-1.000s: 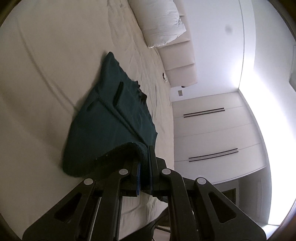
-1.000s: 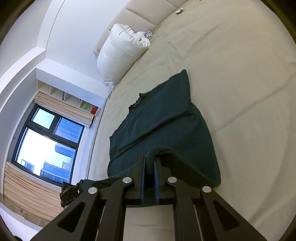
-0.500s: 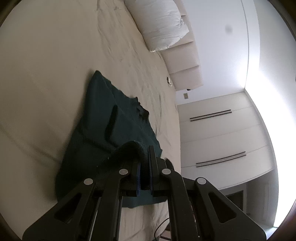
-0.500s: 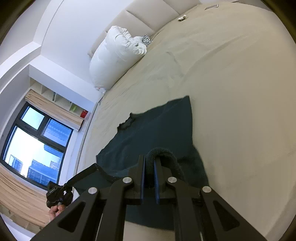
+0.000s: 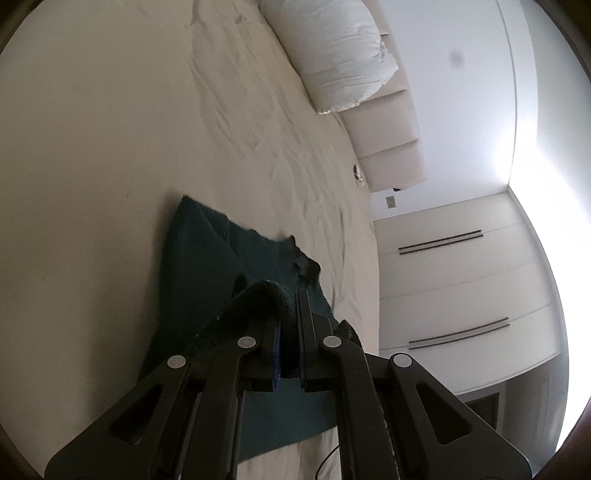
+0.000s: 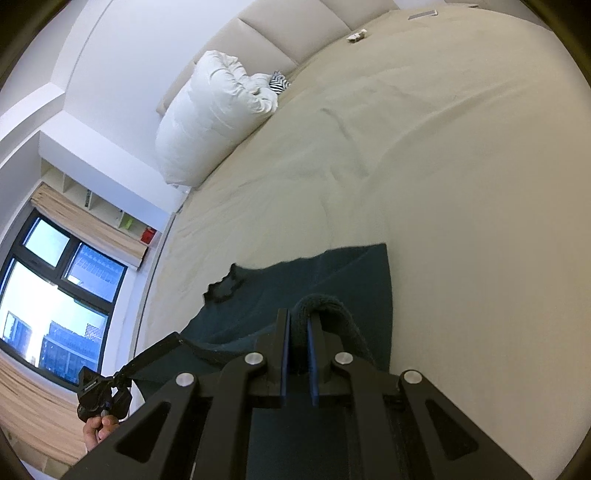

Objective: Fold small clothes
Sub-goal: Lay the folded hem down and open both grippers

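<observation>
A dark teal garment [image 5: 199,258] lies on the beige bed, its far part flat on the sheet. My left gripper [image 5: 288,310] is shut on one near edge of it, the fabric pinched between the pads. My right gripper [image 6: 299,325] is shut on the other near edge of the same garment [image 6: 332,280], with a fold looping over the fingertips. The left gripper also shows in the right wrist view [image 6: 155,354], held by a hand. The near part of the garment is hidden under the gripper bodies.
A large white pillow [image 5: 340,55] [image 6: 210,118] rests against the padded headboard [image 5: 391,147]. A striped item [image 6: 277,82] lies by the pillow. Small objects [image 6: 356,36] lie near the headboard. White wardrobe [image 5: 461,295] at right; window [image 6: 55,302] at left.
Both grippers have carried the near edge forward over the garment toward its far edge. The garment now lies lower and flatter on the bed, and the grip is unchanged.
</observation>
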